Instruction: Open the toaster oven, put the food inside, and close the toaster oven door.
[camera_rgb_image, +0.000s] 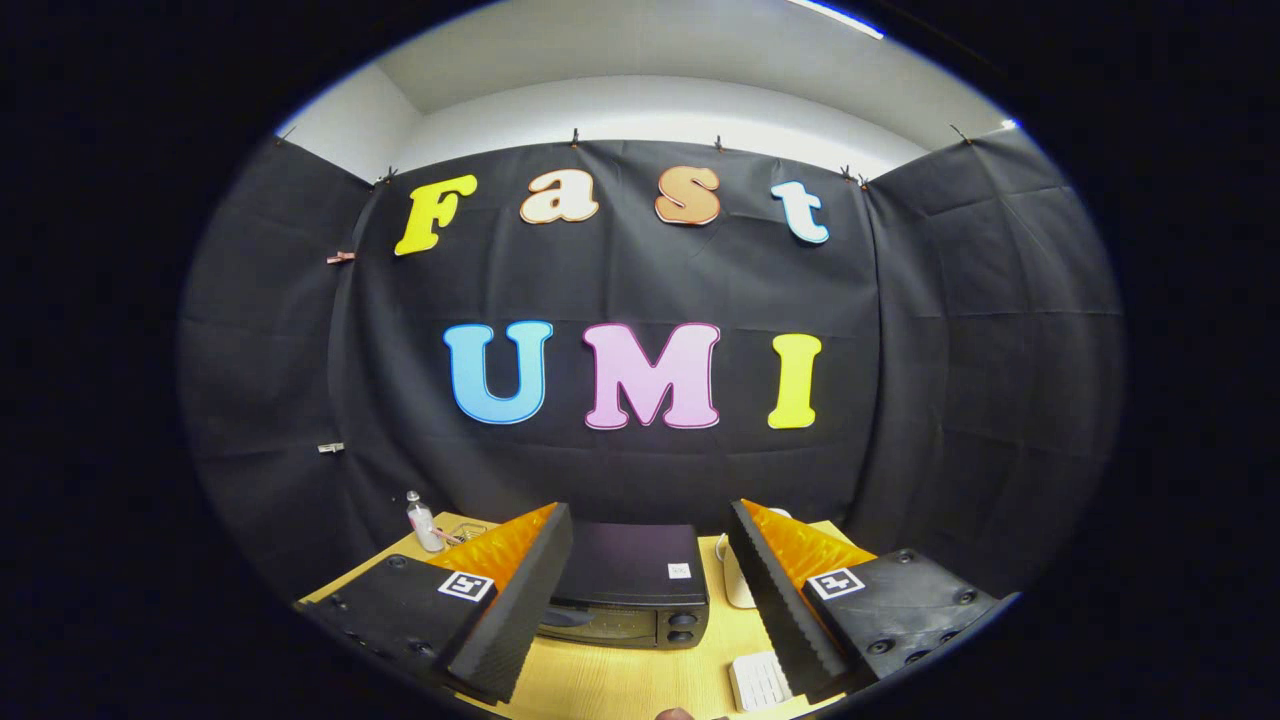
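A black toaster oven (628, 590) stands on the light wooden table (610, 685), seen from above and in front between my two fingers. Its door is closed, with two knobs (682, 628) at its right end. My gripper (640, 600) hangs well above and short of the oven, open, with nothing between the fingers. A white plate (735, 580) lies just right of the oven, partly hidden behind my right finger; I cannot tell what is on it.
A small clear bottle (422, 522) stands at the table's back left near the cloth wall. A white ridged object (758, 682) lies near the table's front right. A small brown thing (676, 714) peeks at the front edge.
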